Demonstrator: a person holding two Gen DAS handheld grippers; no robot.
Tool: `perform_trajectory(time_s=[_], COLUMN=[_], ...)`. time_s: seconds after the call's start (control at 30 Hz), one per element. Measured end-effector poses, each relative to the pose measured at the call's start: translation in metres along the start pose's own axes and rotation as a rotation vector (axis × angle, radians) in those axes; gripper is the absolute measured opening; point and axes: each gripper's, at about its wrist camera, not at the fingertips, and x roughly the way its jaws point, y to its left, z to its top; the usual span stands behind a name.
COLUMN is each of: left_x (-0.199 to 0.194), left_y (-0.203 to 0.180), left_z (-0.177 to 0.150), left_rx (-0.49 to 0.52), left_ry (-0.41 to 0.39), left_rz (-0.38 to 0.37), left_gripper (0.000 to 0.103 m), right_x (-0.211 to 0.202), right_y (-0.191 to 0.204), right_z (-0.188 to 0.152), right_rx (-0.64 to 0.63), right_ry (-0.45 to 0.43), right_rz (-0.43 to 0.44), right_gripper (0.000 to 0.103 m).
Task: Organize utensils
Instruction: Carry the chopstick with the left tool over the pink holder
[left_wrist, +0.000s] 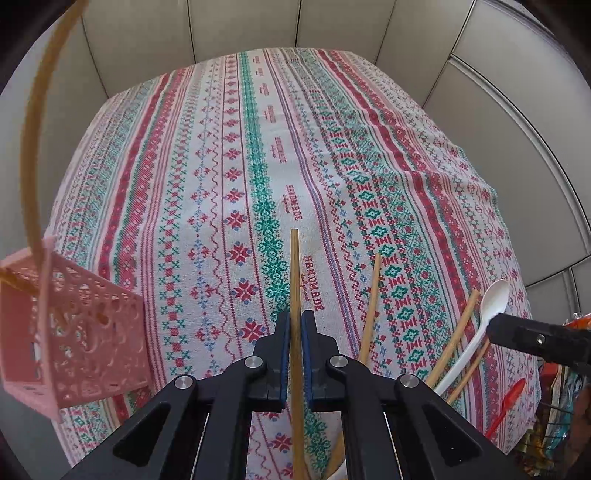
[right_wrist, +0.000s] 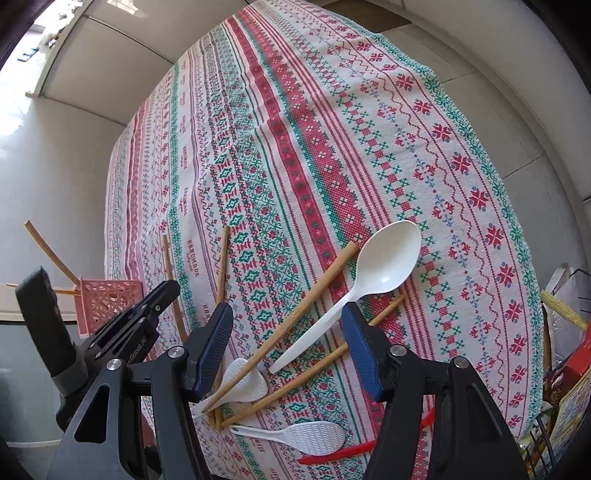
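My left gripper (left_wrist: 294, 325) is shut on a wooden chopstick (left_wrist: 294, 266) that points forward over the tablecloth. A pink lattice basket (left_wrist: 85, 332) with chopsticks in it stands at the left; it also shows in the right wrist view (right_wrist: 107, 299). My right gripper (right_wrist: 286, 325) is open and empty, above a white plastic spoon (right_wrist: 373, 273) lying on the cloth. Several loose chopsticks (right_wrist: 306, 306) lie around the spoon. Two white rice paddles (right_wrist: 306, 437) and a red utensil (right_wrist: 332, 454) lie near the table's front edge. The left gripper shows at the left of the right wrist view (right_wrist: 147, 306).
The patterned tablecloth (left_wrist: 258, 147) covers the table, which stands against grey wall panels. Bags and boxes (right_wrist: 565, 369) sit off the table's right edge. A long chopstick (left_wrist: 37, 129) sticks up from the basket.
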Motion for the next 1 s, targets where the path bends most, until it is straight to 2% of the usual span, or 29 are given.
perform_trajectory(time_s=[0.23,0.47,0.73,0.87,1.0], left_x=[-0.074,-0.127,-0.160,-0.165,-0.166], left_y=[0.012,0.039,0.076,0.086,0.096], left_z=[-0.016,-0.037,-0.055,-0.060,-0.064], left_rx=[0.024,-0.011,-0.074,-0.083,-0.097], left_ry=[-0.179,-0.312,-0.393,-0.396,-0.395], left_rz=[-0.011,-0.034,-0.052,-0.046,-0.047], left_gripper=[0.006,0.006,0.006,0.006,0.006], right_x=[0.011,0.036,0.067,0.088,0.094], right_y=[0.019,0.047,0.069,0.082,0.101], right_z=[0.005,0.004,0.011,0.014,0.014], right_rx=[-0.013,-0.076,-0.107,-0.116,-0.176], right_ry=[0.004,0.029,0.039,0.043,0.002], right_rz=[0.052,0.026,-0.063,-0.153,-0.257], right_gripper=[0.048,0.031,0.026,0.024,0.021])
